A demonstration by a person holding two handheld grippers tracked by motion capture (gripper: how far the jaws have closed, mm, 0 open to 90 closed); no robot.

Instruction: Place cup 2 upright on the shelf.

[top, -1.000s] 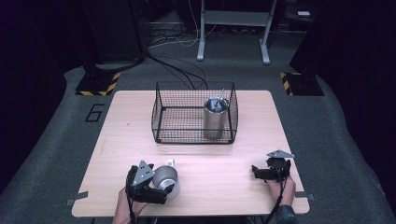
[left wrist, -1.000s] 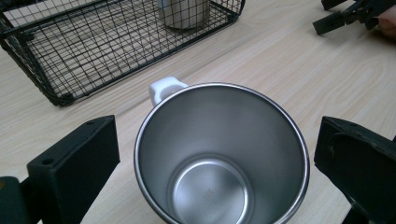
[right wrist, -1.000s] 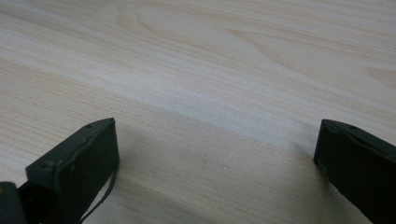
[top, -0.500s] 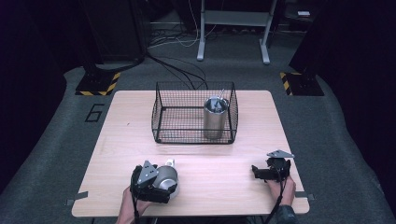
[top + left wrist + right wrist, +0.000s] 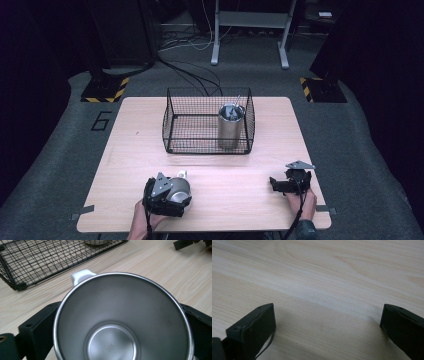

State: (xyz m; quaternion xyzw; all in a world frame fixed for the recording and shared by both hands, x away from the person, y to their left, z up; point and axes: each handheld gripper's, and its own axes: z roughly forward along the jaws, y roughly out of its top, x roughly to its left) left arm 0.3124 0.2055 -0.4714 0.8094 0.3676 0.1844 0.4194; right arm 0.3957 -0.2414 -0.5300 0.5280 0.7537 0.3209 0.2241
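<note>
At the near left of the pale wooden tabletop [image 5: 125,150], my left hand [image 5: 142,220] holds my left hand-held gripper [image 5: 167,196]. Its two black jaws sit on either side of a shiny steel cup [image 5: 122,320] and press against its wall, so the cup is clamped between them. In the left gripper view the cup's open mouth faces the camera, showing a bare metal inside and a round flat bottom. A small white handle [image 5: 81,276] sticks out from the rim on the far side, toward the basket.

Past the cup, at the middle of the tabletop, stands a black wire basket [image 5: 200,125]. Inside it, in the right near corner, a tall steel canister [image 5: 230,126] stands upright with something metallic poking out of its top; I cannot tell what it is.

At the near right, well apart from the cup, my right hand [image 5: 301,204] holds my right hand-held gripper [image 5: 280,184] low by the tabletop, pointing left. In the right gripper view its jaws stand wide apart with bare wood grain between them.
</note>
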